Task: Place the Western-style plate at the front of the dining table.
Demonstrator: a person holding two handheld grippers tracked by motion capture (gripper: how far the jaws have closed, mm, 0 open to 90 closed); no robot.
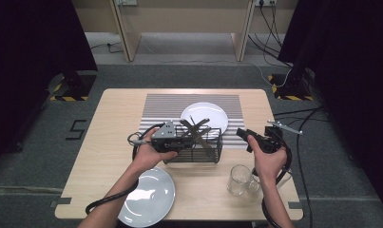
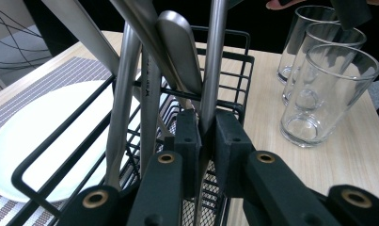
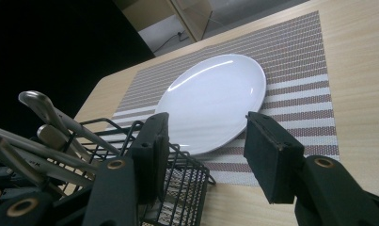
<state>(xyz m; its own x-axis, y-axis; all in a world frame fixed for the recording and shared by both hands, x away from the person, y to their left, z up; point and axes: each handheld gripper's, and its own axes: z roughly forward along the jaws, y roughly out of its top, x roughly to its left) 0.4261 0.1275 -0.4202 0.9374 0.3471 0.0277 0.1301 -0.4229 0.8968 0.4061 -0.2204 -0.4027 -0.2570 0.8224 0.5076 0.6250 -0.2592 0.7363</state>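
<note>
A black wire basket (image 1: 218,145) stands mid-table with several metal utensils (image 1: 198,129) upright in it. My left gripper (image 1: 182,140) reaches into it from the left. In the left gripper view its pads (image 2: 201,127) are pressed on one slim metal utensil handle (image 2: 212,66), with the basket's rim (image 2: 243,70) behind. My right gripper (image 1: 248,137) is held just right of the basket with its jaws open and nothing between them (image 3: 206,141). The basket's corner (image 3: 177,188) and the utensil handles (image 3: 55,117) lie to the lower left in the right gripper view.
A white plate (image 1: 204,115) rests on a striped placemat (image 1: 170,107) behind the basket. A second white plate (image 1: 148,194) lies at the near edge. Three clear glasses (image 2: 328,94) stand at the near right, one of them (image 1: 238,179) beside my right hand.
</note>
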